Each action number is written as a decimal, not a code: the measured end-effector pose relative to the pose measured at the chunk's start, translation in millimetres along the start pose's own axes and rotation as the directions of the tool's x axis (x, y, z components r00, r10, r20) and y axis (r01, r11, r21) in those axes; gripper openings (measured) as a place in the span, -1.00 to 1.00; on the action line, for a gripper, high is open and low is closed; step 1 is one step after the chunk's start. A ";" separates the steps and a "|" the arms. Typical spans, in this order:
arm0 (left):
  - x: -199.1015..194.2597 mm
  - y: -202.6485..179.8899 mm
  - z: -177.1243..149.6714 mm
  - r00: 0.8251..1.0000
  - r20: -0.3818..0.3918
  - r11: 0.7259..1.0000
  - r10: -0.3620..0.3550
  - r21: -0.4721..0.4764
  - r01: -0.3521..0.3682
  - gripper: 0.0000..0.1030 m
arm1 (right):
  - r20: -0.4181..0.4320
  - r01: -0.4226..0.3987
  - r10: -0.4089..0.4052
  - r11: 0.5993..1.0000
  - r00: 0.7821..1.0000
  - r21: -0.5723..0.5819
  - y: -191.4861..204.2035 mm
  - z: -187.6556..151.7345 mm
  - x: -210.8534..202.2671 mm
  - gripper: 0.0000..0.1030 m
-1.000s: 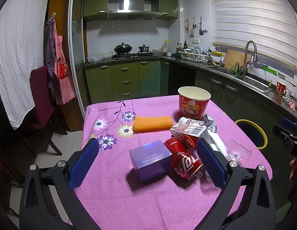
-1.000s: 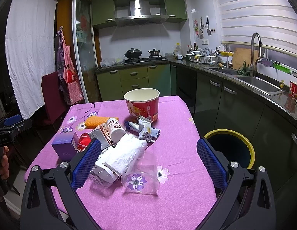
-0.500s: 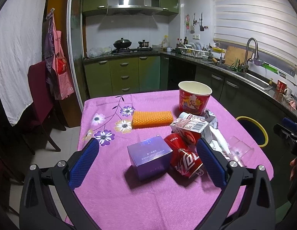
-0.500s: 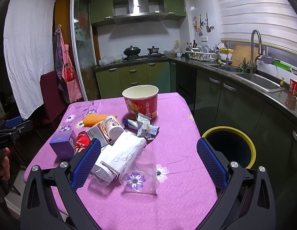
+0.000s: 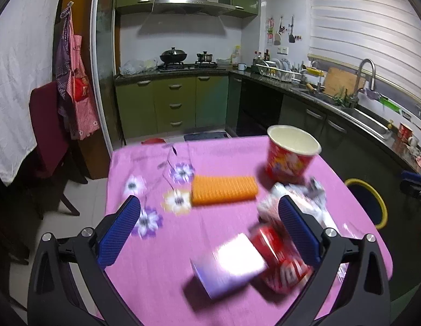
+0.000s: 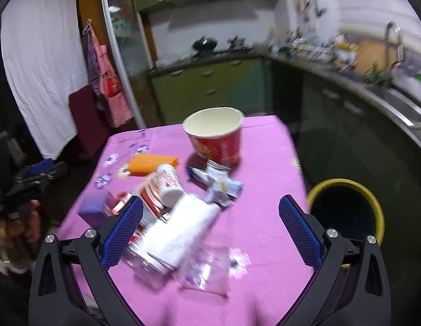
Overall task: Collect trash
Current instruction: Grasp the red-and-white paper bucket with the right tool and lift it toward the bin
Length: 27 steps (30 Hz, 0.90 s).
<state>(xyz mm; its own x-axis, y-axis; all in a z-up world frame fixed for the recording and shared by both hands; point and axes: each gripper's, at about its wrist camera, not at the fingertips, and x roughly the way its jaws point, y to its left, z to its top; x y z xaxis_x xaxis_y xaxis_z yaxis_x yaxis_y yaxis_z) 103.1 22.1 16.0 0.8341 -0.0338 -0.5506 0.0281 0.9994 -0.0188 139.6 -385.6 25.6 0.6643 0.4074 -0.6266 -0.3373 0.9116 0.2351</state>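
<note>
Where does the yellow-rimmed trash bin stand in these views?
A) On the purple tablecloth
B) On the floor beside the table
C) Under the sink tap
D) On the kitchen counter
B: the yellow-rimmed trash bin sits on the floor, below the edge of the purple tablecloth, toward the counter side.

On the table (image 6: pixel 264 233), the paper bucket (image 6: pixel 214 135) stands behind the, seemingly, piled trash (image 6: pixel 177 217); bin (image 6: pixel 346 209) right.

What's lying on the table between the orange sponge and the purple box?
Nothing: in the left wrist view only bare pink tablecloth lies between the orange sponge and the purple box.
</note>
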 end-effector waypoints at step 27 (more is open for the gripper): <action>160.7 56.7 43.5 0.988 -0.148 0.990 -0.055 -0.136 0.034 0.88 | -0.681 0.258 -0.162 0.965 0.714 0.041 -71.4 139.4 311.5 -0.71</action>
<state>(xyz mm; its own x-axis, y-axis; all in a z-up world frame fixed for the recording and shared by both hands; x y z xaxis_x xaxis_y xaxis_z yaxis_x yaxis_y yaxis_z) 262.8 73.3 -37.2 0.7408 -0.0879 -0.6660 -0.0183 0.9884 -0.1508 463.6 -316.1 -82.8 0.0743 0.1060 -0.9916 -0.1272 0.9872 0.0960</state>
